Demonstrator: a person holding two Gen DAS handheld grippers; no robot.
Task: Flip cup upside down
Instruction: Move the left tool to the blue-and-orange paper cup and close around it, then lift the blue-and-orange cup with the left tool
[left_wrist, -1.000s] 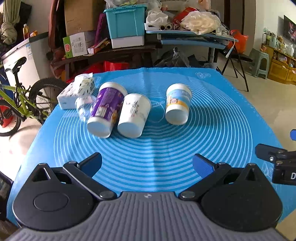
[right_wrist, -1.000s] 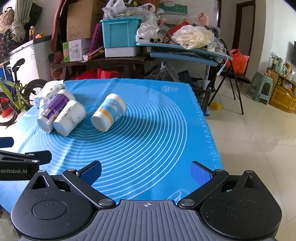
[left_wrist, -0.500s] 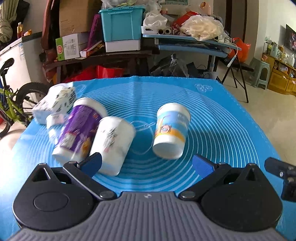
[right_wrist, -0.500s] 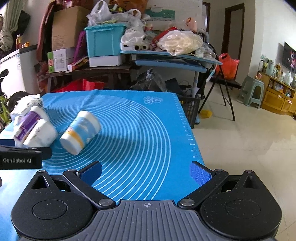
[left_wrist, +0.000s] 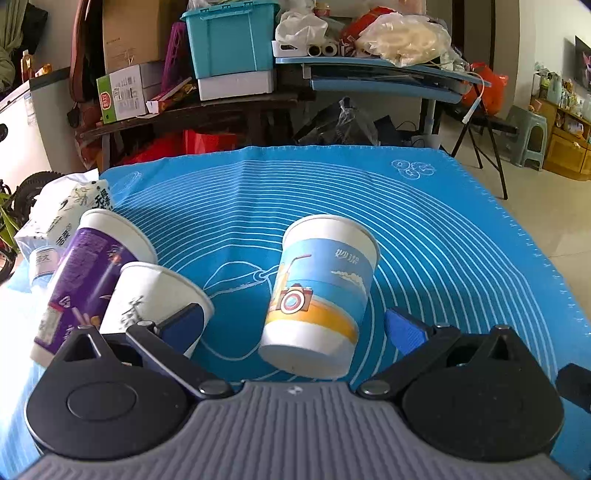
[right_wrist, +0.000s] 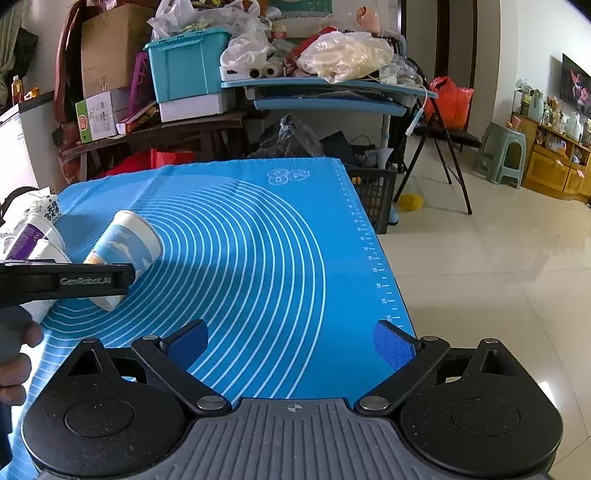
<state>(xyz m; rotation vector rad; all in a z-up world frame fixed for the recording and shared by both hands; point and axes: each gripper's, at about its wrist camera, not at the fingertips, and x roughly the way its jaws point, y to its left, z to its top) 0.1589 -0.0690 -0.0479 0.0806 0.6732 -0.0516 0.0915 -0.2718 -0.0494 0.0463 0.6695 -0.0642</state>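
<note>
A paper cup (left_wrist: 317, 295) with a blue, orange and white print lies on its side on the blue mat (left_wrist: 424, 236), base toward me. My left gripper (left_wrist: 295, 328) is open, its fingers on either side of the cup's base end without touching it. The cup also shows in the right wrist view (right_wrist: 125, 254), partly behind the left gripper's black body. My right gripper (right_wrist: 291, 343) is open and empty over the mat's right part, well right of the cup.
A white cup (left_wrist: 147, 302) and a purple cup (left_wrist: 88, 273) lie on their sides just left of my left finger. A tissue pack (left_wrist: 66, 214) sits behind them. The mat's right edge (right_wrist: 376, 258) drops to the tiled floor. Cluttered shelves stand behind the table.
My left gripper has moved forward and now has the printed cup between its open fingers. The right gripper has drifted slightly forward and stays open.
</note>
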